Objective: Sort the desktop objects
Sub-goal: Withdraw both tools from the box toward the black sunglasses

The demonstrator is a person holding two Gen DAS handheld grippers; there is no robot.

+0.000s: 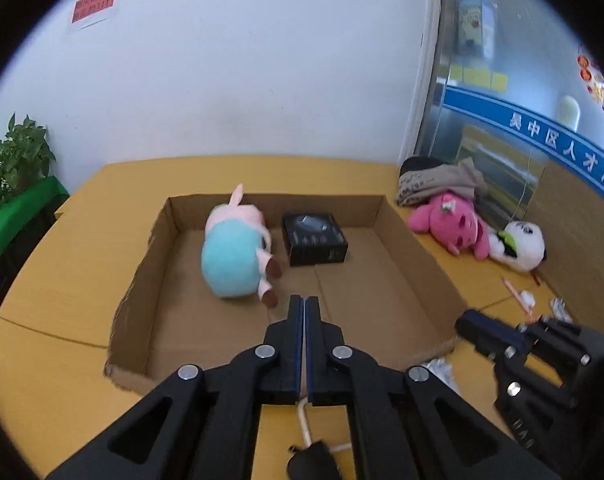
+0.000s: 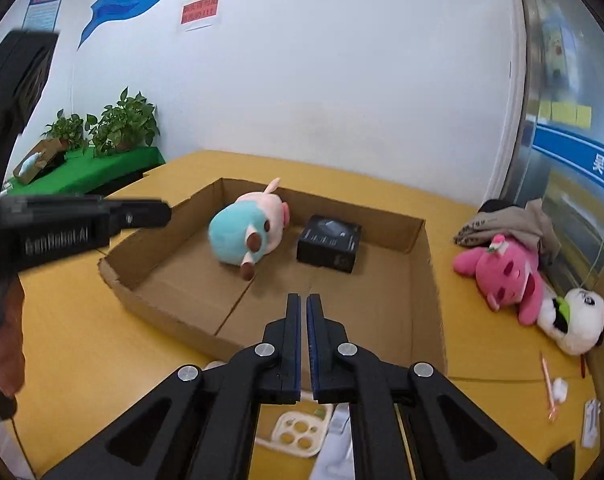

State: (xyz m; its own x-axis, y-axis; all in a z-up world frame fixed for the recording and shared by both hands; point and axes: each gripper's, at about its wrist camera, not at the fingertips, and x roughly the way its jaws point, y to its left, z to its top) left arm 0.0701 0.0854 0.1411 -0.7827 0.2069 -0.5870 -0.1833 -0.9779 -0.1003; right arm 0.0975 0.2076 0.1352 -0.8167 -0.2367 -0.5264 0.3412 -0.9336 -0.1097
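A shallow cardboard box lies on the yellow table. Inside it lie a blue-and-pink plush pig and a small black box. My left gripper is shut and empty above the box's near edge; it also shows at the left of the right wrist view. My right gripper is shut and empty over the box's near right part; it shows at the lower right of the left wrist view. A pink plush and a panda plush lie right of the box.
Folded clothing lies behind the pink plush. A pen, small white items and a phone case lie near the table's front. Potted plants stand on a green stand at left. A glass wall is on the right.
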